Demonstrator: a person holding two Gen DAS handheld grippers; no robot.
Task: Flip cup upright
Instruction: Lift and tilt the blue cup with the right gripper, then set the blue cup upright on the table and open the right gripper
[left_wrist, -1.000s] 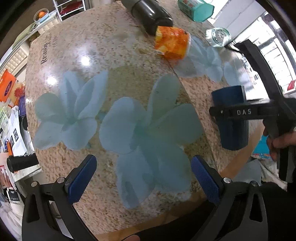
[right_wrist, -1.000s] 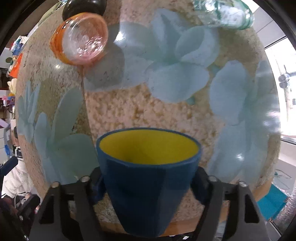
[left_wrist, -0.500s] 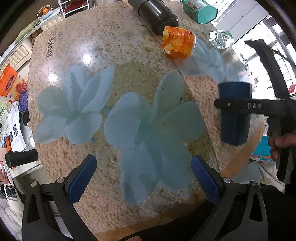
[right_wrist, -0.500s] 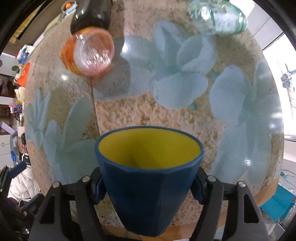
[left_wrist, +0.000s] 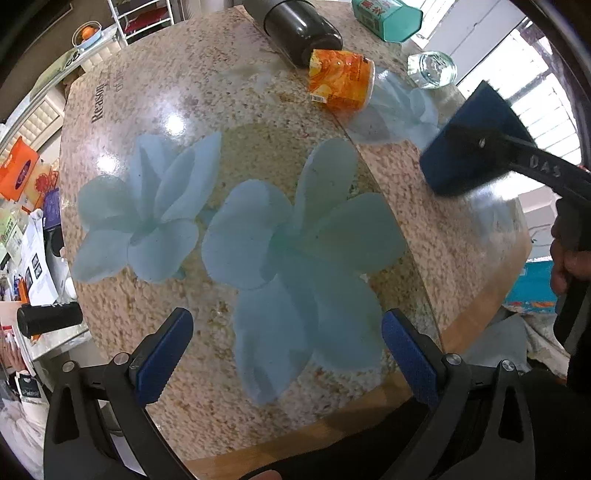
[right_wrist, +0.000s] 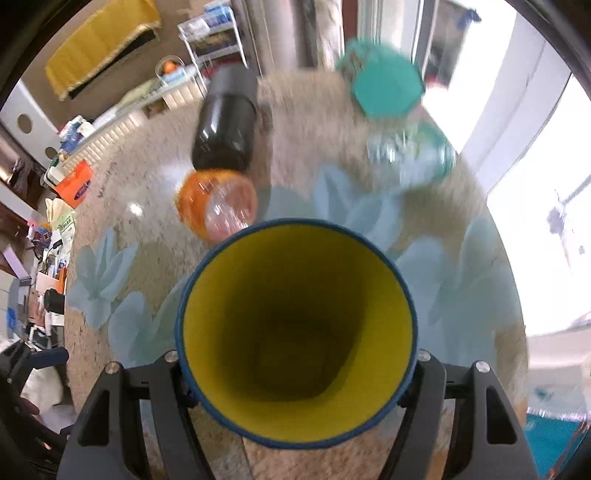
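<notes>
A: Status? Blue cup (right_wrist: 295, 332) was held clamped in right tongs (right_wrist: 299, 373), tilted, above desk (left_wrist: 258, 110) edge.

B: Left tongs (left_wrist: 284, 354) were wide, empty. Judged mid-flip; upright set-down was still left.

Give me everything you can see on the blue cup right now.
The blue cup is dark blue outside and yellow inside, tapered, with a wide round rim and an empty, shadowed bottom. It looks like smooth plastic, with no handle in view. The right gripper is shut on its lower body, one finger on each side. In the left wrist view the cup is tilted and lifted above the table, touching nothing else.
</notes>
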